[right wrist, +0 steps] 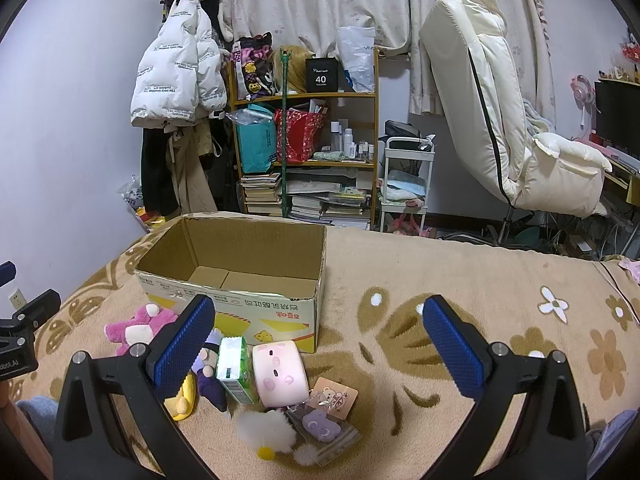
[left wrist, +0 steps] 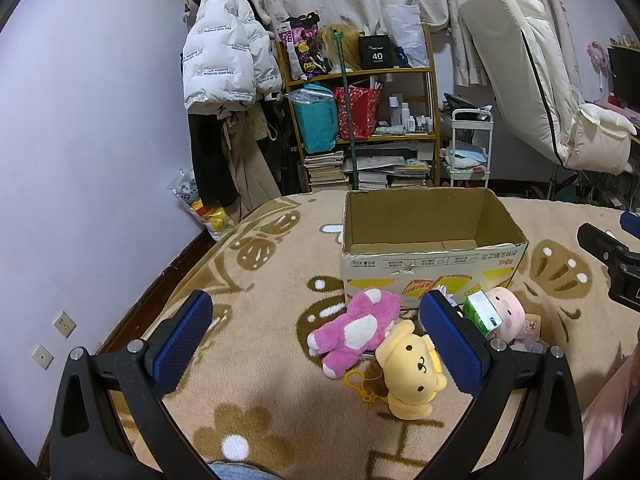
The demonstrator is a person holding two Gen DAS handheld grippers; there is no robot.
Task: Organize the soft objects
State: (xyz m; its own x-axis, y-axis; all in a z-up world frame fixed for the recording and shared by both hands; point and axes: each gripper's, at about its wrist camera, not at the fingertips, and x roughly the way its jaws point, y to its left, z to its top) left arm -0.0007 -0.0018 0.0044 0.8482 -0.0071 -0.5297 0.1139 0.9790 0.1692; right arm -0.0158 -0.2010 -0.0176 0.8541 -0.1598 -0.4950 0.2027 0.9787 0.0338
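While cardboard box [left wrist: 428, 236] sits empty: pre-grasp stage. Left gripper [left wrist: 316, 336] spread, right gripper [right wrist: 316, 340] spread, nothing held. Next: close on yellow plush [left wrist: 412, 372], likely easiest reach.

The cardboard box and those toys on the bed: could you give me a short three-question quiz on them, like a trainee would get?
1. True or false: the cardboard box already holds a toy.
2. Which lies nearest the left hand-held gripper? A) pink plush B) white jacket C) cream chair
3. Fill in: the green tissue pack sits beside the pink ___ plush.

Key: 1 false, its visible interior is empty; 2 A; 3 pig. Both the left and the right hand-held gripper are open.
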